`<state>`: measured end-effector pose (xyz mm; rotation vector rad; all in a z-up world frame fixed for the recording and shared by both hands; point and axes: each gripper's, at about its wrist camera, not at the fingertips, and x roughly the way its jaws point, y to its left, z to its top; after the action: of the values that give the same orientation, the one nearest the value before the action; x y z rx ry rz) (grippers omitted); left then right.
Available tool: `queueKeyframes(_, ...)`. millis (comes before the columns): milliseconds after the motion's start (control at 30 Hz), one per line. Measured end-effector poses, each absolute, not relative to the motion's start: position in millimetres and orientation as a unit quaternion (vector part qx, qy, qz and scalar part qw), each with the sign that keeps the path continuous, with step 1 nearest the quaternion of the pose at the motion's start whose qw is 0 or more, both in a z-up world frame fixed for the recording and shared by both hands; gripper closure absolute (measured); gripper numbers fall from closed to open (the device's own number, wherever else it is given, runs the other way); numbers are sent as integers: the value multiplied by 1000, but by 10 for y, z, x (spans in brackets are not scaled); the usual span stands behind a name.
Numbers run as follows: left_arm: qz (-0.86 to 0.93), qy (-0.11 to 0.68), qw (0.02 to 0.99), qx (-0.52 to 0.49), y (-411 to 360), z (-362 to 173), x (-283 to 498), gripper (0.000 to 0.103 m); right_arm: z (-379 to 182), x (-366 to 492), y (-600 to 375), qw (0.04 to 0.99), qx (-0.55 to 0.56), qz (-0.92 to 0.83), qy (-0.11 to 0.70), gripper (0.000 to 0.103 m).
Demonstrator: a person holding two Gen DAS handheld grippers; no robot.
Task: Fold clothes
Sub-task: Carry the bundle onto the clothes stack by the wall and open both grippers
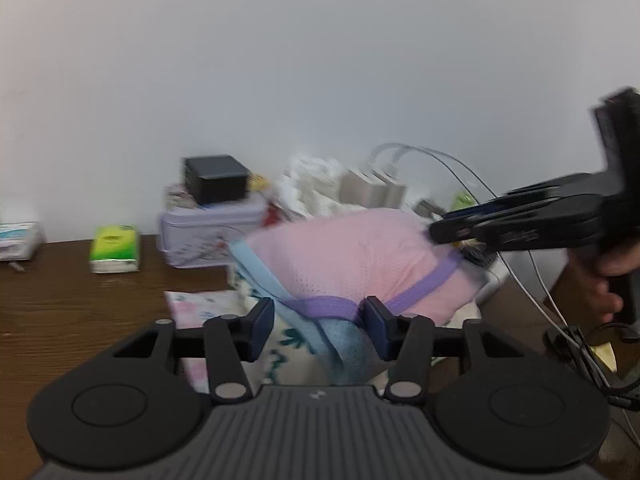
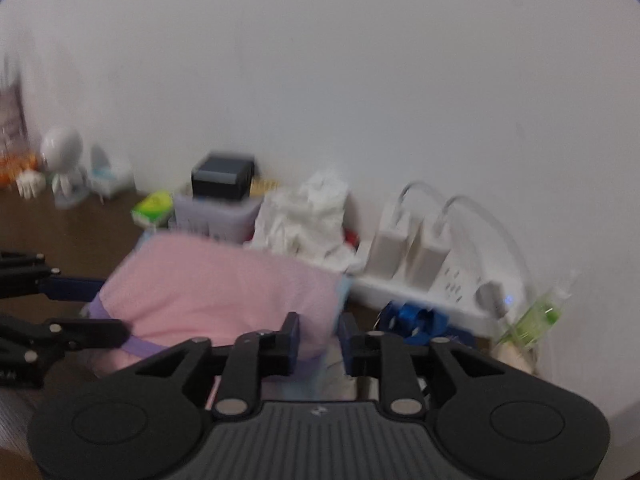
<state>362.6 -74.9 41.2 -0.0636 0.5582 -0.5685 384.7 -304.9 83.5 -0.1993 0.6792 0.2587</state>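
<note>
While both the left gripper [image 1: 319,322] and right gripper [image 2: 319,340] gape, a pink garment [image 1: 352,256] fronts the floral tin [image 1: 200,232].

Both views are smeared by motion blur. Between the left gripper's [image 1: 319,326] fingers, the pink garment's [image 1: 344,264] purple hem is soft-edged, and whether the pads press it cannot be told. The right gripper's [image 2: 319,340] left finger covers the garment's near corner. Beyond the fingers, the print on the lavender tin [image 1: 208,236] is unreadable.
</note>
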Motion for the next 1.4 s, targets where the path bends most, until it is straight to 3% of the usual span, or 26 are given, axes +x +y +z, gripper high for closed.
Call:
queueKeyframes(133, -312, 250, 916, -33, -732, 543, 3448, 47, 932, 3834, -3009, 929, -87, 142, 331, 81)
queueKeyframes(167, -325, 243, 914, -22, -785, 575, 3409, 38, 923, 3835, -3010, 928, -83, 141, 335, 79)
queueKeyframes(200, -335, 237, 912, -8, -835, 587, 3377, 30, 913, 3835, -3012, 927, -79, 141, 339, 74)
queueKeyframes(267, -330, 250, 910, 13, -933, 520, 3390, 32, 859, 3871, -3079, 925, -56, 136, 351, 64)
queueKeyframes(333, -320, 268, 908, 31, -1032, 435, 3424, 58, 767, 3925, -3210, 920, -9, 134, 369, 64)
queueKeyframes(367, -315, 276, 907, 32, -1052, 393, 3454, 81, 720, 3940, -3274, 915, 17, 136, 379, 66)
queueKeyframes(467, -312, 282, 907, 1, -966, 341, 3543, 86, 638, 3934, -3374, 899, 88, 161, 398, 96)
queueKeyframes(733, -276, 262, 924, -40, -807, 427, 3542, 89, 709, 3728, -3280, 903, 100, 167, 383, 97)
queueKeyframes(867, -260, 288, 922, -5, -865, 351, 3568, 78, 698, 3703, -3226, 904, 69, 159, 391, 89)
queueKeyframes(967, -242, 288, 926, -15, -748, 435, 3412, 59, 784, 3548, -3250, 913, 45, 140, 380, 80)
queueKeyframes(1067, -227, 281, 932, -8, -626, 613, 3099, 50, 983, 3282, -3299, 926, 27, 125, 355, 71)
queueKeyframes(1267, -196, 246, 949, 23, -361, 1060, 2063, 4, 1506, 2243, -3185, 945, -22, 141, 293, 43)
queueKeyframes(1333, -186, 246, 951, 25, -266, 1094, 1700, 0, 1576, 1814, -3091, 945, -25, 164, 282, 23)
queueKeyframes(1400, -175, 249, 952, 26, -169, 1102, 1333, 0, 1556, 1394, -2987, 944, -20, 176, 278, 16)
